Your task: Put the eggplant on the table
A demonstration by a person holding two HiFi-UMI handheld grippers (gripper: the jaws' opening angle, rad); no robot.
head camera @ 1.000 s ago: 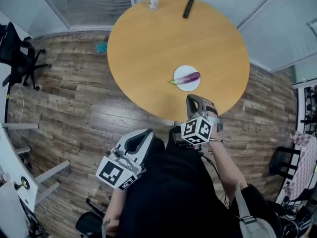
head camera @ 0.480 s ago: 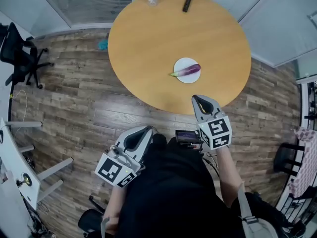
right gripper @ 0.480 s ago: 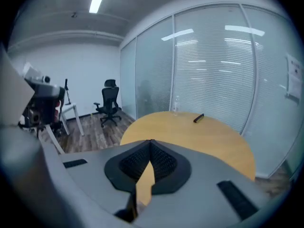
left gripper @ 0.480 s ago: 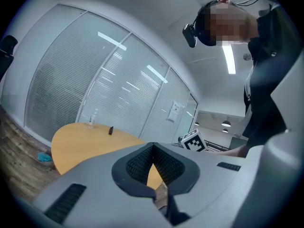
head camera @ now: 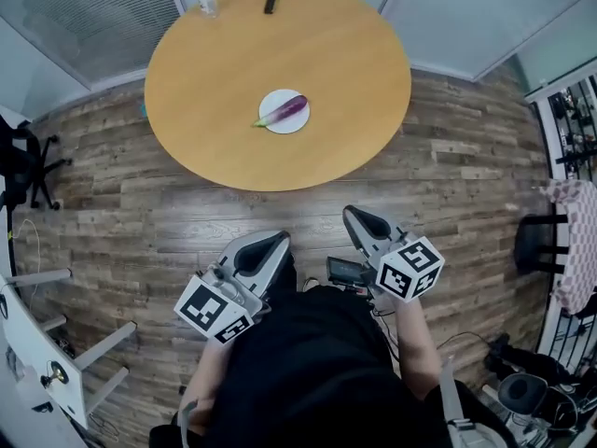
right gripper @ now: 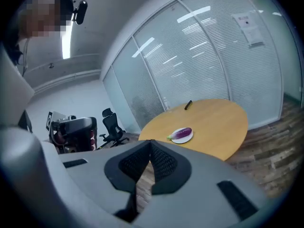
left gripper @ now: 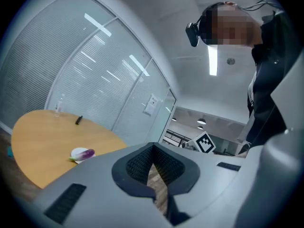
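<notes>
Two tools to call here: my left hand-held gripper (head camera: 278, 239) and my right hand-held gripper (head camera: 347, 213) both sit clamped shut on nothing above the wood floor (head camera: 187, 203), well apart from the eggplant (head camera: 285, 110), which lies on the white plate (head camera: 293, 125) on the round desk (head camera: 280, 45).
</notes>
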